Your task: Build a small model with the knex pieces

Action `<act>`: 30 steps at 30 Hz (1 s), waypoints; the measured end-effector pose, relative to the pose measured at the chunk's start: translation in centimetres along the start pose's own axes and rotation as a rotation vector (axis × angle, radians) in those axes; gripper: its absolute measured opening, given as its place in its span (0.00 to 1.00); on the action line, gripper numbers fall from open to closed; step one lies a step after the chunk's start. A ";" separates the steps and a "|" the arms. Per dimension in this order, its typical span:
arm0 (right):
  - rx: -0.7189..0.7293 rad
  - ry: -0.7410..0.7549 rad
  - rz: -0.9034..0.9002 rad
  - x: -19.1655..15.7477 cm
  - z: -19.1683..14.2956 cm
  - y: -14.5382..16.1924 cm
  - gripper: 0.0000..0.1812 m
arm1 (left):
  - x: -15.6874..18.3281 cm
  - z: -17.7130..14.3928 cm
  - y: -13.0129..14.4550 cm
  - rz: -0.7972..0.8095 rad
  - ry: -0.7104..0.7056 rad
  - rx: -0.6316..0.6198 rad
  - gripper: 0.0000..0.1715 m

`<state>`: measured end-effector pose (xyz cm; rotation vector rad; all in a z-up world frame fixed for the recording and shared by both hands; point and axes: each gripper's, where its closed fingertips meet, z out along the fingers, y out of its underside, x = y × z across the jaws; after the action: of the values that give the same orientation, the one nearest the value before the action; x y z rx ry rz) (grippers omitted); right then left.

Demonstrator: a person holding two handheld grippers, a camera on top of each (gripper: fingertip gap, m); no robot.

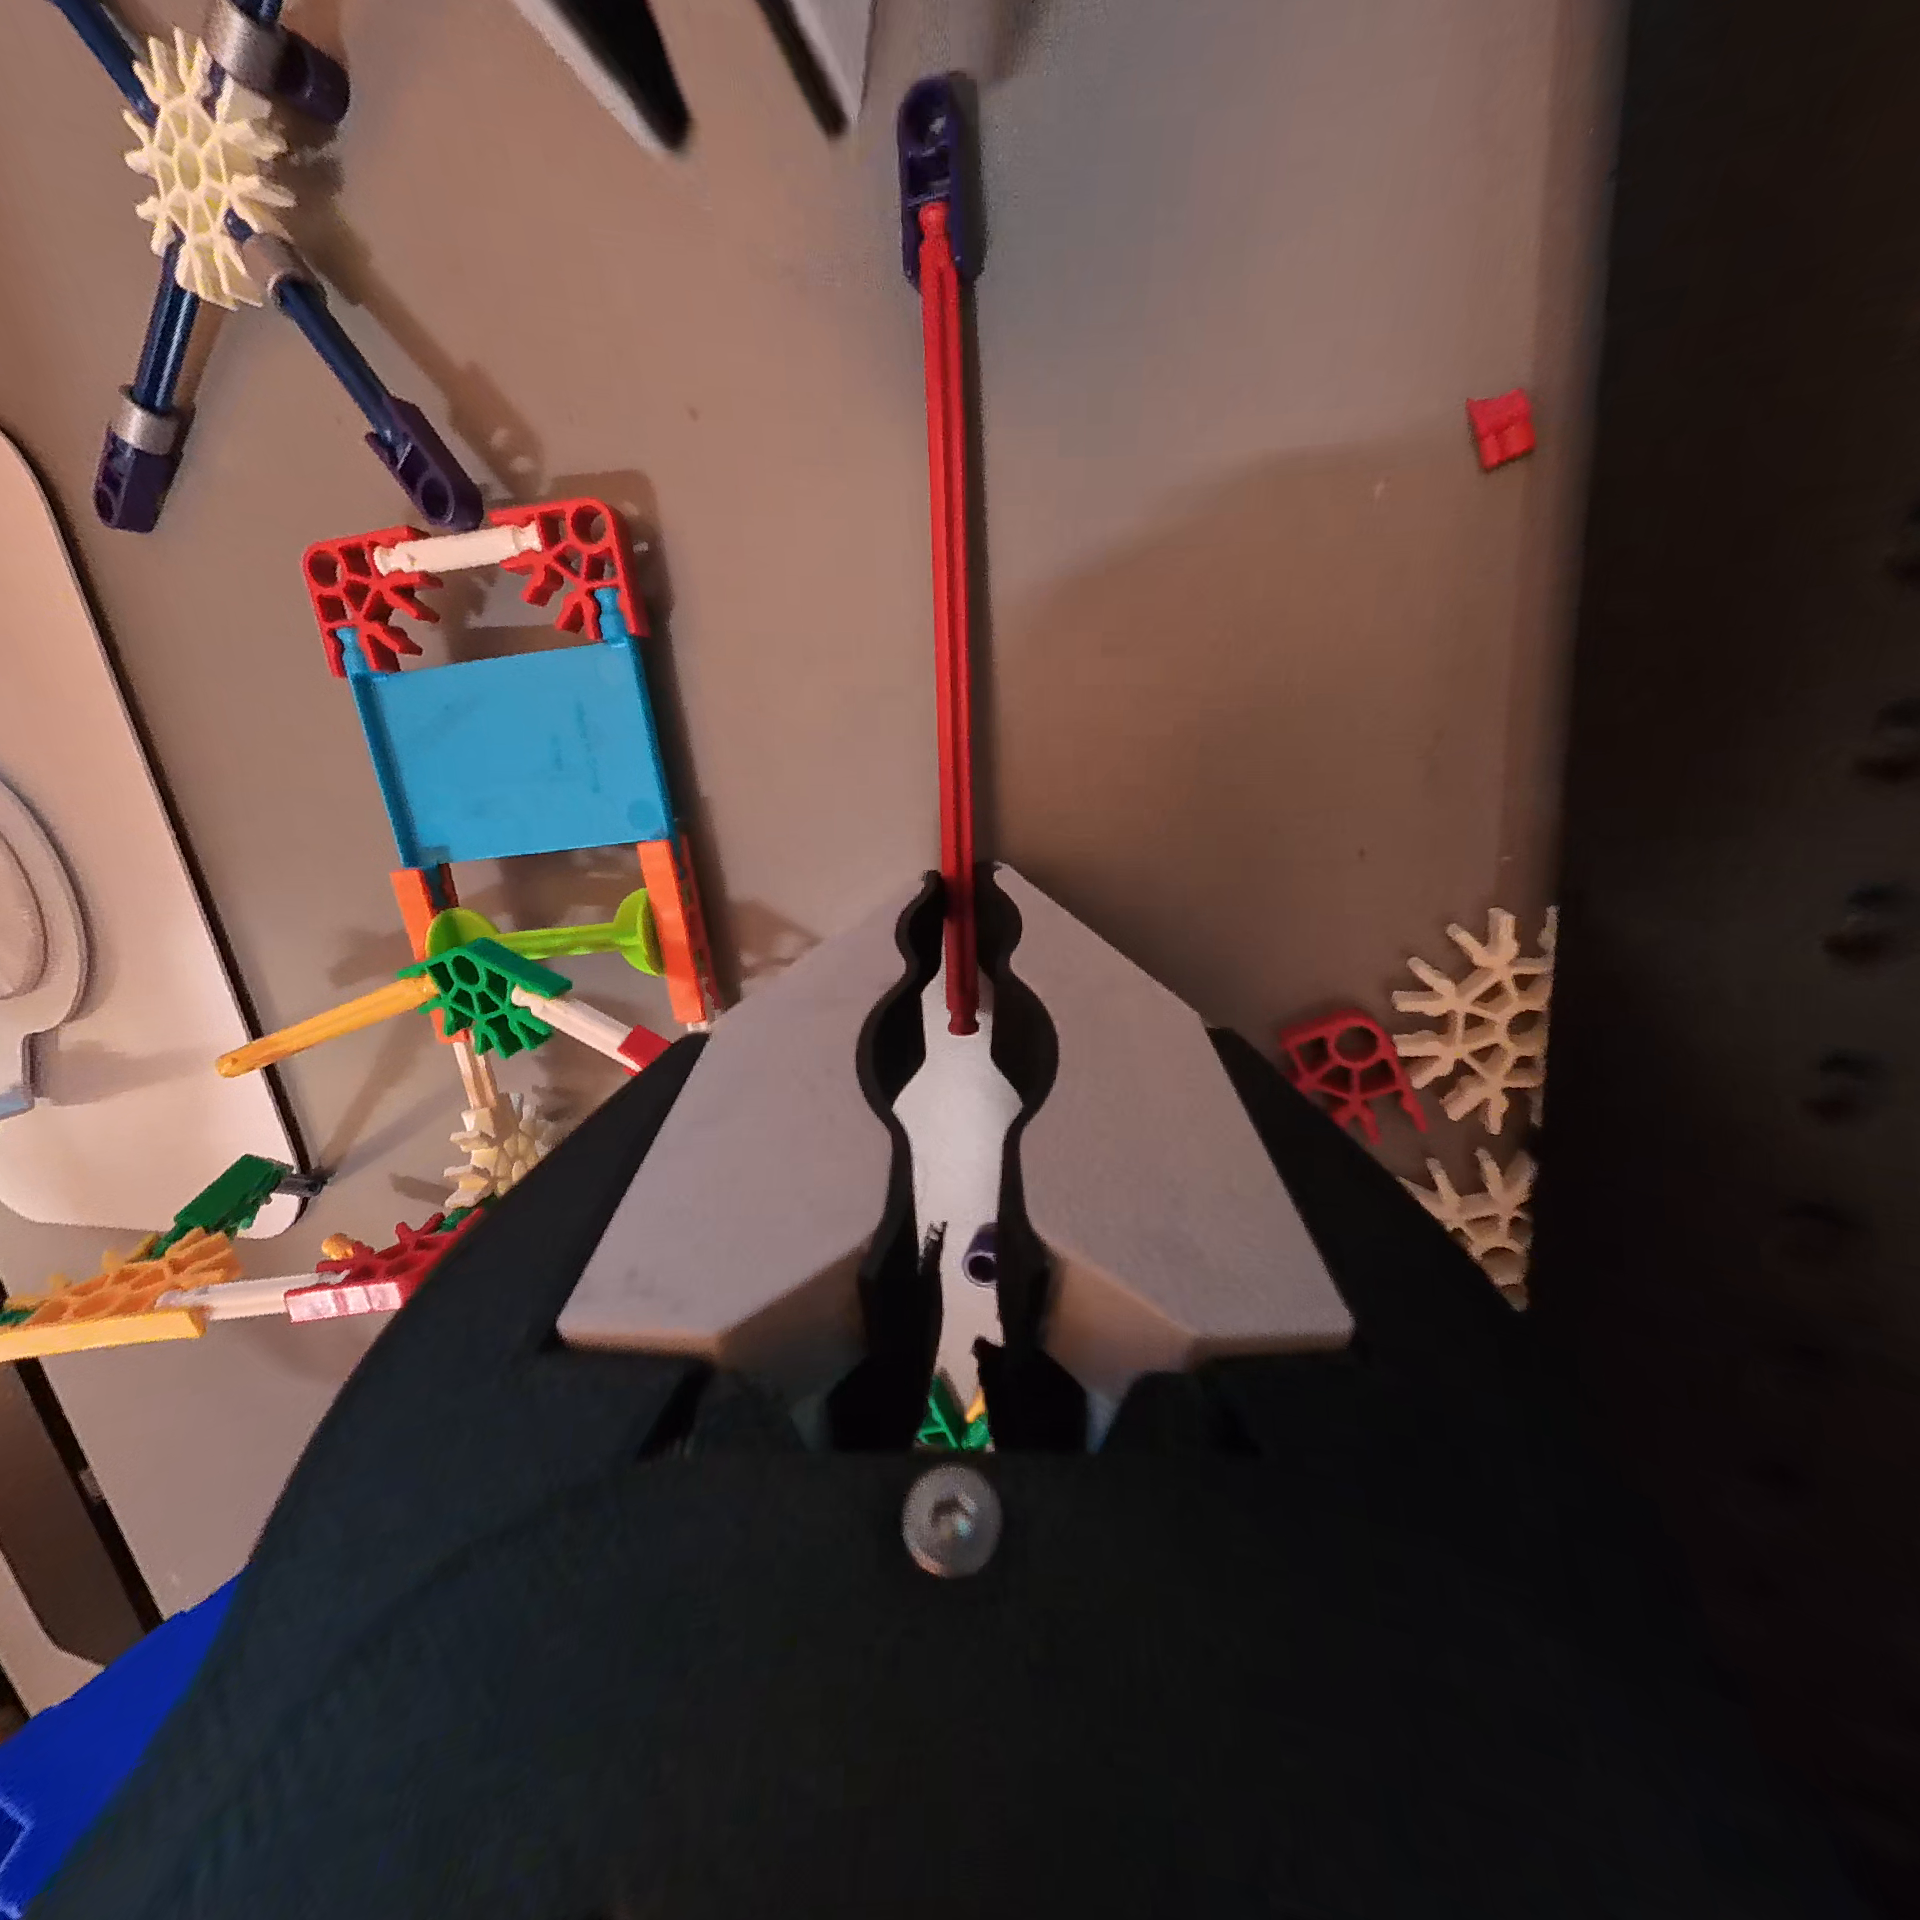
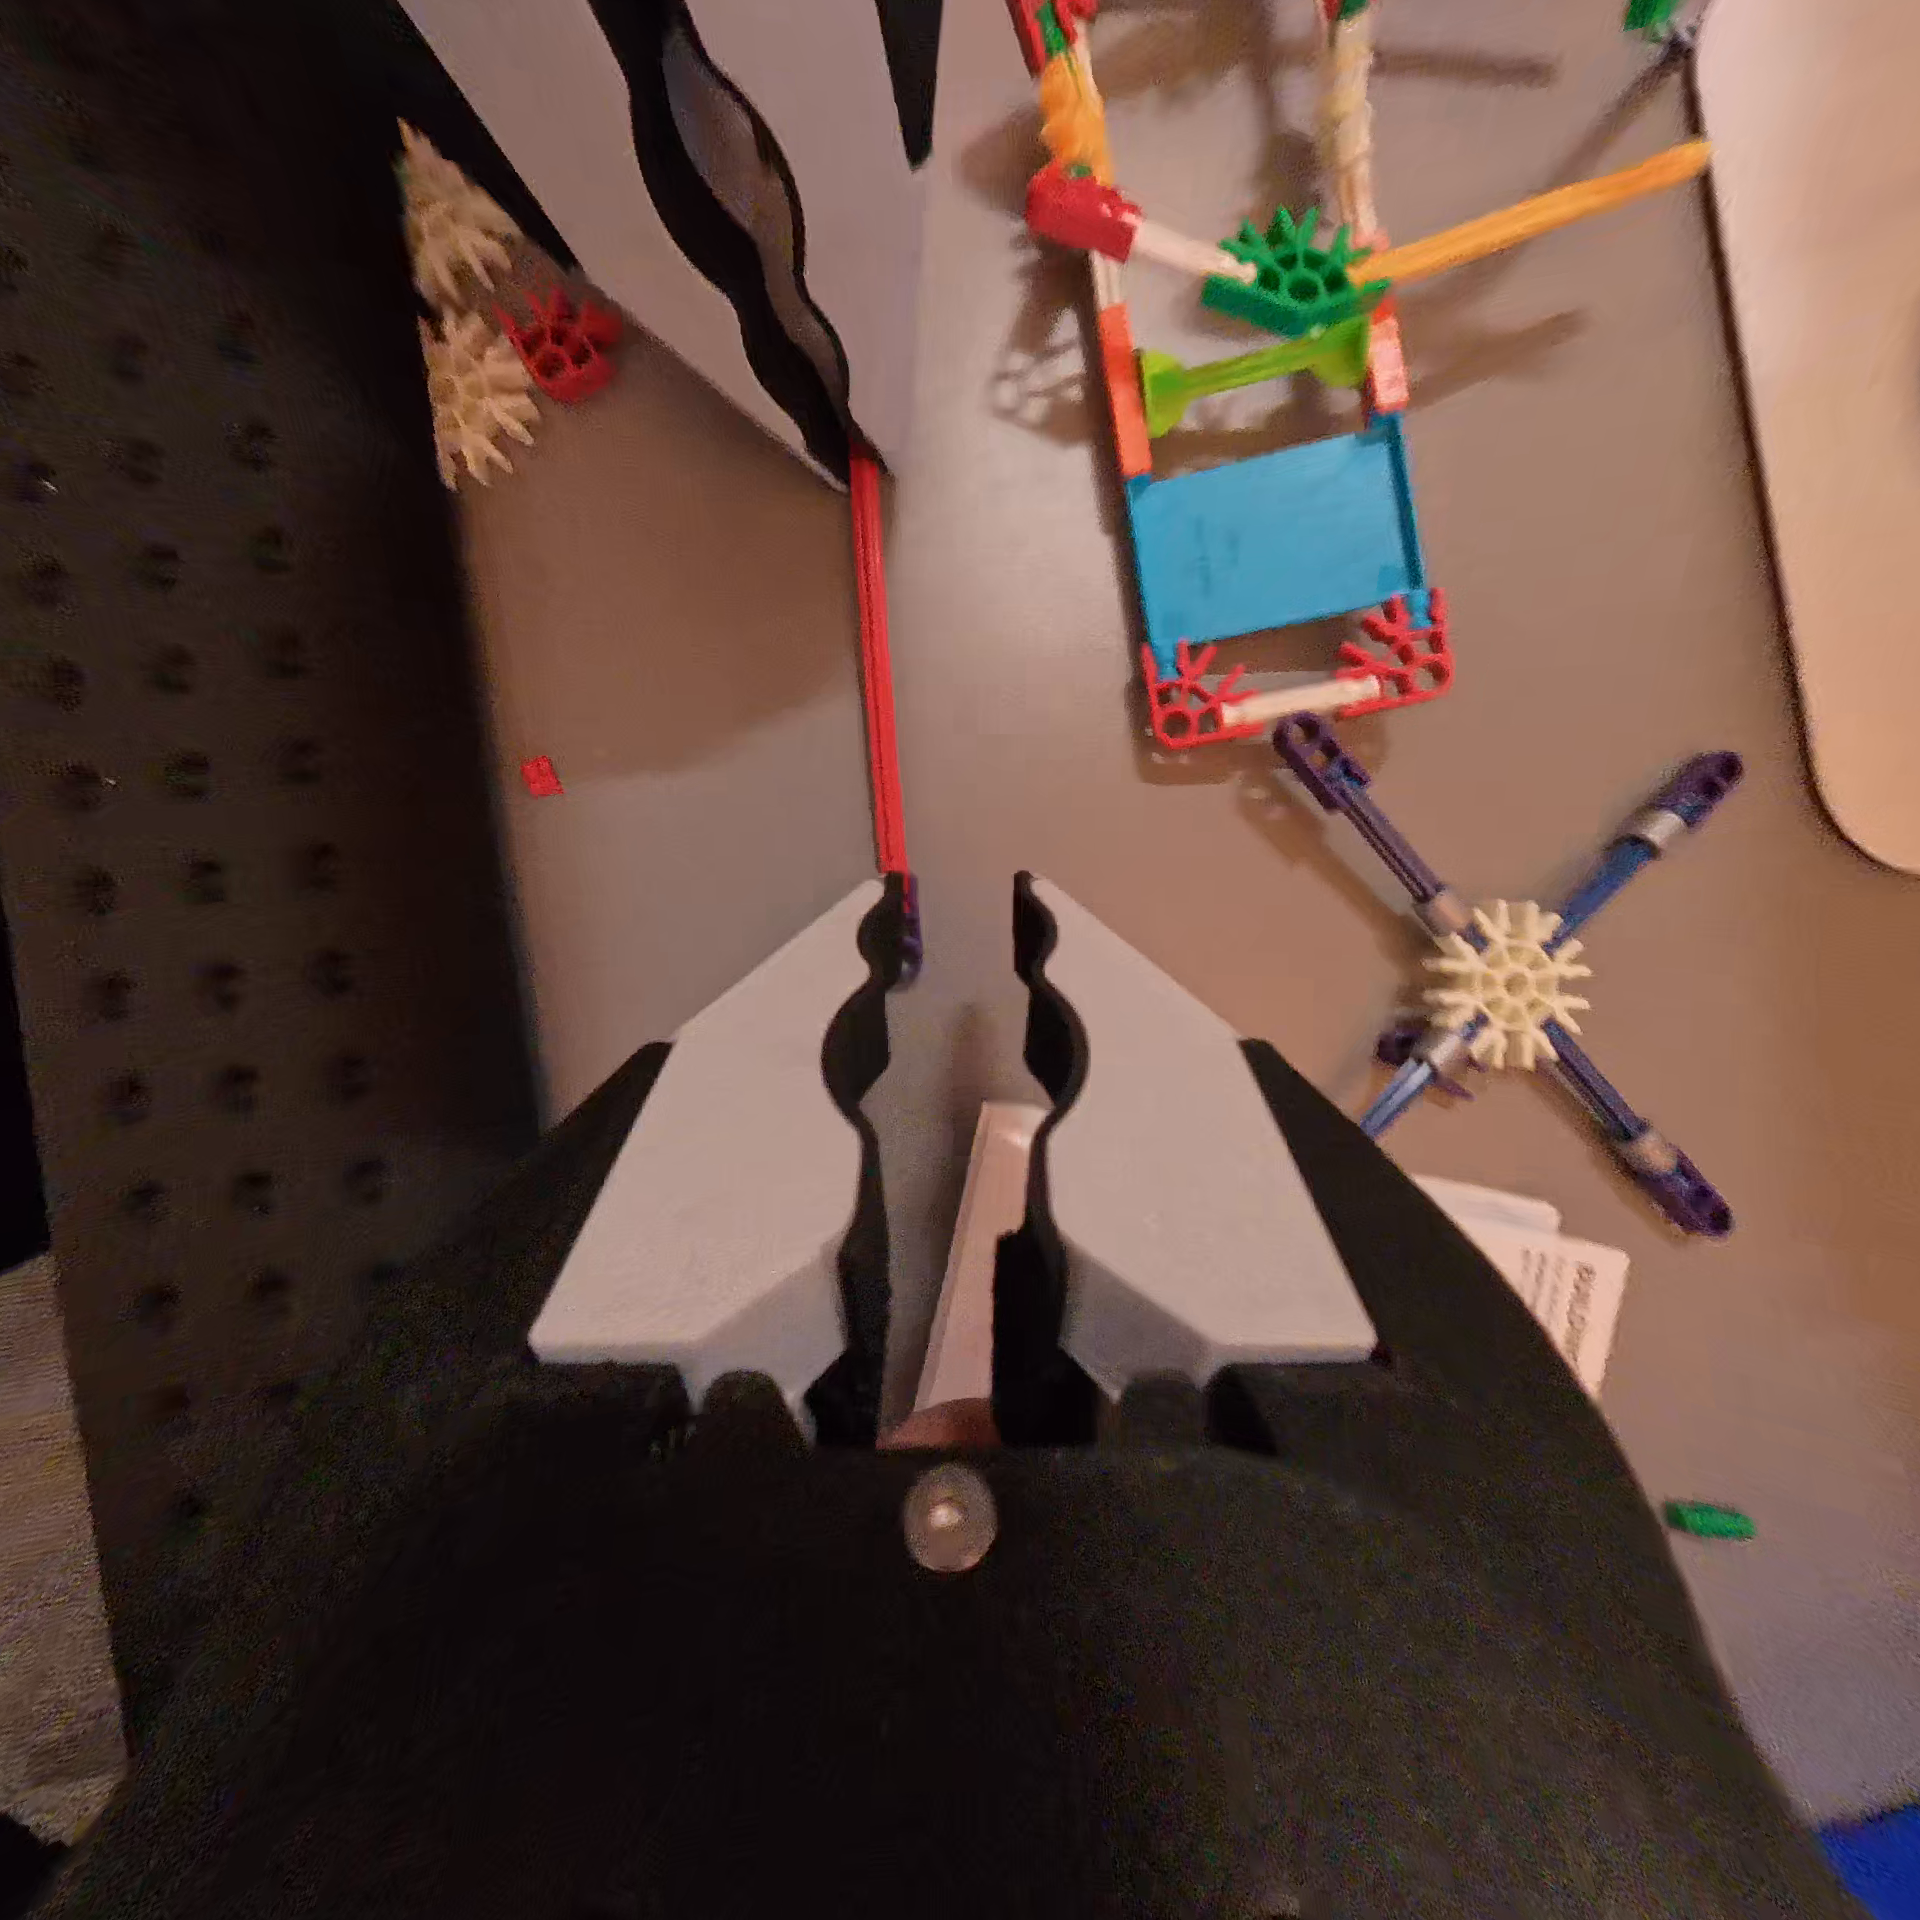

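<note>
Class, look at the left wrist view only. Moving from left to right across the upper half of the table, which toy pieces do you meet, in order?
Cream snowflake connector with blue rods → blue panel in the red-cornered frame → long red rod with purple end clip, held in the left hand-held gripper → small red block.

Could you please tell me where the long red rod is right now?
The long red rod is clamped at one end by the left tongs; its far end, capped by a purple connector, lies beside the open right tongs.
</note>
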<state>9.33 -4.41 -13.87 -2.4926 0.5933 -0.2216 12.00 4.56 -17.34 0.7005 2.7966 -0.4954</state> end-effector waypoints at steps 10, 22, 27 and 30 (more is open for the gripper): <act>-0.109 0.075 -0.101 -0.9 1.5 3.6 0.04 | -1.3 -1.4 -3.0 0.016 -0.054 0.142 0.02; 0.004 0.276 0.000 -1.2 -5.5 6.2 0.04 | -5.6 -4.4 -8.1 0.027 -0.104 0.283 0.22; 0.019 0.332 0.062 -2.0 -7.7 8.6 0.04 | -10.8 -2.0 -9.6 -0.006 -0.058 0.211 0.31; 0.006 0.358 0.077 -2.6 -7.8 9.7 0.04 | -12.8 2.3 -9.8 -0.002 0.026 0.115 0.33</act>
<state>1.26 -14.25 -12.93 -2.4342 0.8280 -0.6473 18.57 -9.75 -13.14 0.7320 2.8111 -0.6561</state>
